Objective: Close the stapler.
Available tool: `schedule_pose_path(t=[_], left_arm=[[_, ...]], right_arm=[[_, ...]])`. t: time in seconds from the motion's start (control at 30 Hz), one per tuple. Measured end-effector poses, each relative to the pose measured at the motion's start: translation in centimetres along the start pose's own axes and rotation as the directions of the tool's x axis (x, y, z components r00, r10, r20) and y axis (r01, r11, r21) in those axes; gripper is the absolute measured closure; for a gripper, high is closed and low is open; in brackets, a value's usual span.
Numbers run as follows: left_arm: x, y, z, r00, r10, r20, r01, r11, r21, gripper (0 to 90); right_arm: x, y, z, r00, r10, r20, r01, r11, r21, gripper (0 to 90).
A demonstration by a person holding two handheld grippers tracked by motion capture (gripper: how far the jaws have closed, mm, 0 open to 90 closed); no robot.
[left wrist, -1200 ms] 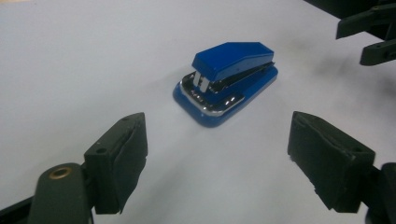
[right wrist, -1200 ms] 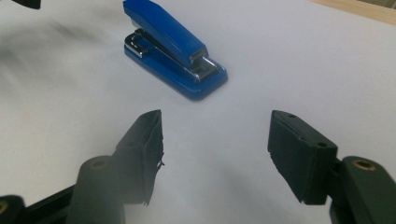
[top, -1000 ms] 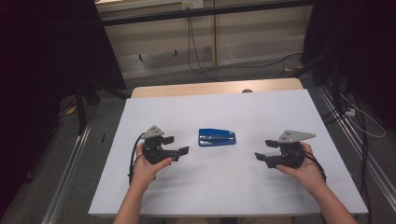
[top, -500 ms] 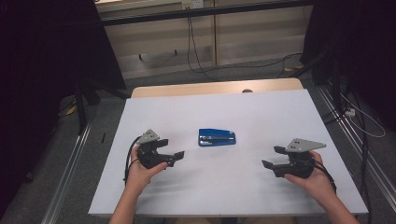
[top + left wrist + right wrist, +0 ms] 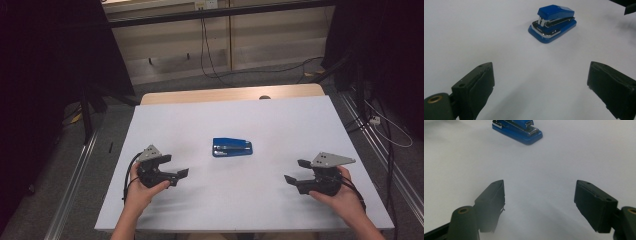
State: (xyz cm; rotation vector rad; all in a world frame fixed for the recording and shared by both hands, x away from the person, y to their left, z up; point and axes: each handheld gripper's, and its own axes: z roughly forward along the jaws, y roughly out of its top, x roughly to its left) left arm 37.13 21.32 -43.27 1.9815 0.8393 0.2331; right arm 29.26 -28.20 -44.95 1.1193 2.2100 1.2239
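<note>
A blue stapler (image 5: pixel 232 147) lies flat in the middle of the white table top (image 5: pixel 280 125), with nothing touching it. My left gripper (image 5: pixel 182 173) hovers low at the front left and points right toward it. Its jaws have just been opening and stand open with nothing between them. In the left gripper view the stapler (image 5: pixel 552 23) lies well beyond the left gripper (image 5: pixel 540 80). My right gripper (image 5: pixel 294 171) sits at the front right, pointing left. Its jaws have also just been opening and are open on nothing. The right gripper view has the stapler (image 5: pixel 517 128) far ahead of the right gripper (image 5: pixel 540 195).
A wooden strip (image 5: pixel 230 94) runs along the table's far edge, with a small dark round thing (image 5: pixel 265 97) on it. Metal rails (image 5: pixel 75 170) flank the table on the floor, and cables (image 5: pixel 390 130) lie at the right. A jaw of the other gripper (image 5: pixel 630 8) shows at the left gripper view's top right corner.
Both hands have drawn back from the stapler toward the near edge, the left going left and the right going right. Both pairs of jaws stand wider. The stapler has not moved.
</note>
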Motion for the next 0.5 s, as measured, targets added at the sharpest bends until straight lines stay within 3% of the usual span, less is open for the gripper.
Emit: schedule_pose_path(t=[0.23, 0.5], left_arm=[[0.5, -1.1, -1.5, 0.9995, -0.019, -0.024, 0.019, 0.9998, -0.005, 7.3], [0.8, -1.3, -1.5, 0.9992, -0.026, -0.030, 0.026, 0.9997, 0.002, 7.3]], right_arm=[[-0.1, 0.0, -0.3, 1.0000, -0.002, 0.007, 0.003, 1.000, -0.011, 24.6], [-0.2, -0.1, -0.1, 0.9999, -0.013, 0.008, 0.013, 1.000, -0.011, 23.6]])
